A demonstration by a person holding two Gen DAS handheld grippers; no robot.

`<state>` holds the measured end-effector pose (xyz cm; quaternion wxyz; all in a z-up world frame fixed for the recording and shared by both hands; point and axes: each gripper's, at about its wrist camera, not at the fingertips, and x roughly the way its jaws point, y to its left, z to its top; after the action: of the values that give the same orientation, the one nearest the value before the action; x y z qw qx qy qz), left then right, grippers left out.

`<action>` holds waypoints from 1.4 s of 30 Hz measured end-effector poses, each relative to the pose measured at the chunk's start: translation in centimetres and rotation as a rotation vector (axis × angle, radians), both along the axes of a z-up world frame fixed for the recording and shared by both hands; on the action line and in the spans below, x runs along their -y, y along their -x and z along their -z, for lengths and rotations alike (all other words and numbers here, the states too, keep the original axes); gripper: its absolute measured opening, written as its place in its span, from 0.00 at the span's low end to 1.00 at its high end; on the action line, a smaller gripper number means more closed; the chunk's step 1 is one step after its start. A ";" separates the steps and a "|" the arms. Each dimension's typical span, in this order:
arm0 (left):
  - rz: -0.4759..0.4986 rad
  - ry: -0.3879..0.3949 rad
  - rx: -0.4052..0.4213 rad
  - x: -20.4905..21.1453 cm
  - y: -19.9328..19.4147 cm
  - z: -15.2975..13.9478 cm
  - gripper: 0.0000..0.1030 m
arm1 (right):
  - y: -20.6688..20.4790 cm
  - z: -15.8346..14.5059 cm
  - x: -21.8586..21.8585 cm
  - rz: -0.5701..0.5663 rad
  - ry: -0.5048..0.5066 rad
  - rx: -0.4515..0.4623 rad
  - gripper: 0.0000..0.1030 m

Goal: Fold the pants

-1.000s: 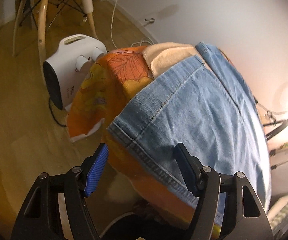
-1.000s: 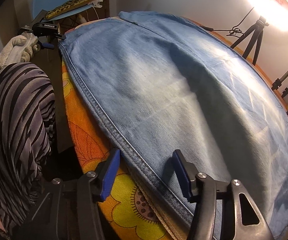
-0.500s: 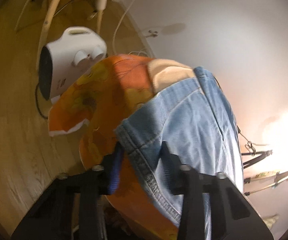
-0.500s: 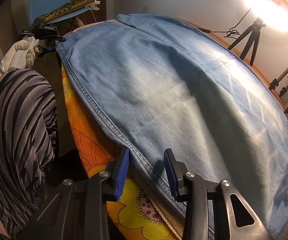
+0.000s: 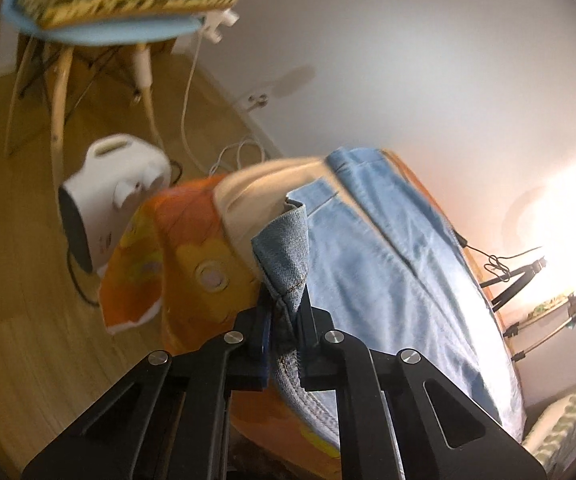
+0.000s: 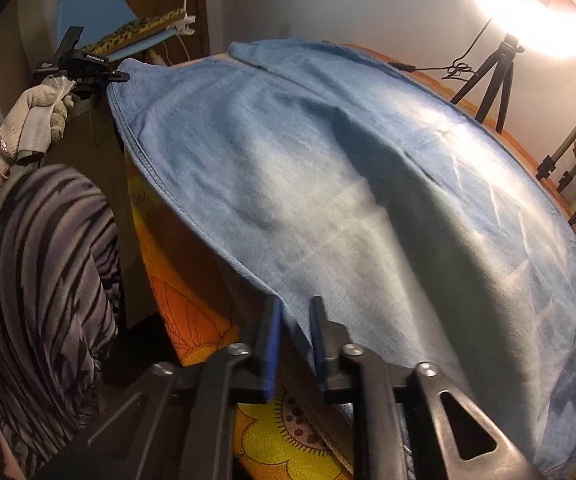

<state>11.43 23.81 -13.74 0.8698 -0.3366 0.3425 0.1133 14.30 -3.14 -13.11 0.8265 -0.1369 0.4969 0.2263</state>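
Both grippers have just closed on the near edge of the pants since the earlier frames, and the left one has lifted its corner clear of the table.

Left gripper (image 5: pixel 284 320): jaws pinched tight on the stitched hem corner of the pants (image 5: pixel 388 280); the denim stands up from the pads in a folded peak, its darker underside showing. Seen from the right wrist, the same gripper (image 6: pixel 118 77) sits at the far left corner of the cloth, held by a hand in a white knit glove (image 6: pixel 40 120).

Right gripper (image 6: pixel 294 344): blue-padded fingers (image 6: pixel 273 344) clamped on the near seam edge of the pants (image 6: pixel 348 184), denim rising between them in a low ridge.

Pants: light blue denim, spread flat across most of the table, over an orange-and-yellow flowered cloth (image 6: pixel 288 444) that hangs off the near side. A cream towel layer (image 5: pixel 256 192) shows under the lifted corner.

Person's striped sleeve (image 6: pixel 44 280) at left, close to the table edge.

Farther off: white fan heater (image 5: pixel 108 192) on the wood floor, blue chair (image 5: pixel 100 32) bearing a leopard-print item, tripod (image 6: pixel 492 80) beside a bright lamp against the wall.
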 end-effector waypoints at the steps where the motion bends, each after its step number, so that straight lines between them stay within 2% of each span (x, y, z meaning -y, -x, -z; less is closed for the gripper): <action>1: 0.009 -0.014 0.007 0.1 -0.2 -0.5 0.08 | -0.1 -0.2 0.1 0.003 0.001 0.006 0.02; 4: 0.037 -0.027 0.019 0.4 -0.7 -1.3 0.07 | -0.4 -1.0 0.2 0.005 0.017 0.034 0.00; 7: 0.046 -0.021 0.027 0.5 -1.3 -1.7 0.07 | -0.5 -1.5 0.3 -0.026 -0.016 0.025 0.00; 8: 0.048 -0.024 0.028 0.5 -1.5 -1.8 0.07 | -0.4 -1.6 0.3 -0.038 -0.016 0.017 0.12; 9: 0.050 -0.024 0.029 0.6 -1.7 -1.9 0.07 | -0.3 -1.5 0.3 -0.038 -0.007 0.018 0.32; 10: 0.055 -0.026 0.032 0.7 -1.9 -2.1 0.07 | -0.2 -1.4 0.3 -0.044 -0.009 0.020 0.39; 11: 0.059 -0.031 0.034 0.8 -2.2 -2.2 0.07 | 0.0 -1.3 0.4 -0.057 -0.022 0.012 0.42; 14: 0.070 -0.044 0.040 1.0 -3.0 -2.9 0.07 | 0.7 -0.8 0.3 -0.090 -0.037 -0.015 0.43; 19: 0.087 -0.077 0.049 1.7 -4.5 -4.0 0.07 | 0.7 0.6 -1.0 -0.133 0.031 -0.024 0.44; 22: 0.101 -0.094 0.060 2.5 -4.8 -4.6 0.07 | -0.1 1.4 -1.4 -0.120 0.066 -0.026 0.41; 24: 0.106 -0.102 0.066 2.7 -4.8 -4.9 0.07 | -0.3 1.6 -1.6 -0.126 0.065 -0.033 0.21; 25: 0.106 -0.105 0.066 2.7 -4.7 -5.0 0.07 | -0.4 1.6 -1.5 -0.123 0.063 -0.034 0.19; 27: 0.100 -0.101 0.065 2.4 -4.7 -4.9 0.07 | -0.4 1.3 -1.6 -0.117 0.067 -0.022 0.02; 33: 0.070 -0.041 0.074 1.4 -4.6 -5.2 0.07 | -0.7 -1.7 -1.3 -0.073 0.102 0.096 0.00; 42: 0.107 -0.071 0.145 2.7 -6.1 -9.1 0.07 | -4.8 -6.9 0.2 0.011 0.201 0.271 0.00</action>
<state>17.56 21.11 -4.68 0.9085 -0.2940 0.2920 0.0540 19.13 -3.39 -6.19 0.8693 -0.2455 0.4019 0.1503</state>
